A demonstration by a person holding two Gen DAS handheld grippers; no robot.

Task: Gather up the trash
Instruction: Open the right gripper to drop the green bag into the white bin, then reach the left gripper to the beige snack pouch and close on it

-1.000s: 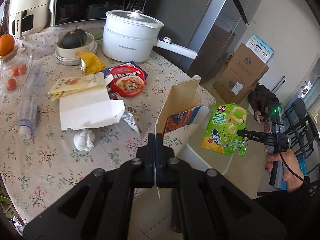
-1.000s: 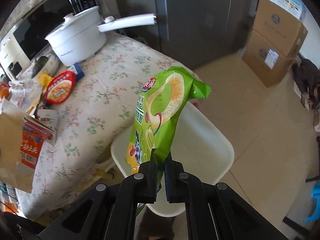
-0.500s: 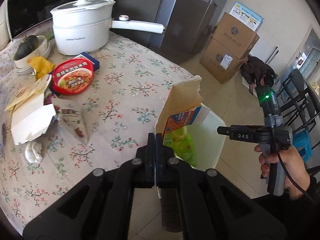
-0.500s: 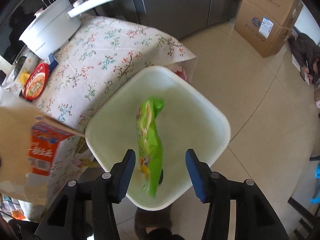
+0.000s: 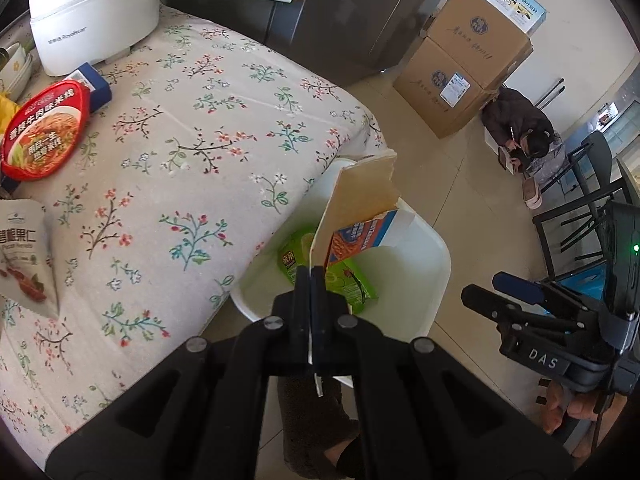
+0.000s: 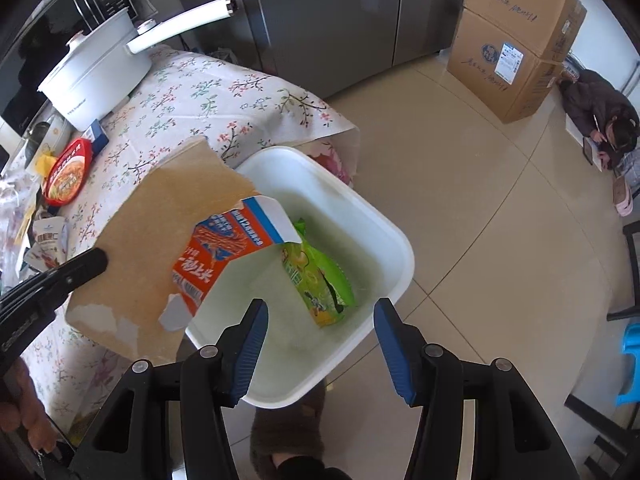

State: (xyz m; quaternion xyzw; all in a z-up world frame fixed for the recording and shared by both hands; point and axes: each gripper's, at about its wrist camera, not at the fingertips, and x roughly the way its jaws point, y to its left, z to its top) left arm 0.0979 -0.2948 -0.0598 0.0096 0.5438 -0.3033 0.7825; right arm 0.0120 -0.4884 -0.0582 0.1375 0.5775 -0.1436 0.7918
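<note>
**Right wrist view: carton poised over the bin, one wrapper already in**

Right wrist view shows the white bin (image 6: 394, 248) on the floor just beside the table (image 6: 208, 92), with the green snack bag (image 6: 320, 280) lying inside it. The right gripper (image 6: 318, 334) hangs above the bin, its blue-padded jaws apart and opening, with nothing between them.

The left gripper (image 5: 311, 292) has its jaws pressed together on the edge of a torn cardboard carton (image 6: 176, 240), brown inside with orange and blue print outside. The carton hangs partly above the bin's near corner and partly above the table edge.

The step in hand looks to be dropping this carton. To do it well, carry the whole carton inward until its lower corner sits clear over the bin's opening, not over the rim, then part the jaws; the flat, wide sheet could catch the rim and tip out onto the floor. Lowering it before release would help.

More trash waits on the table: a red noodle-cup lid (image 5: 42, 132) and a small snack pouch (image 5: 24, 256), near the white pot (image 5: 96, 12).
</note>
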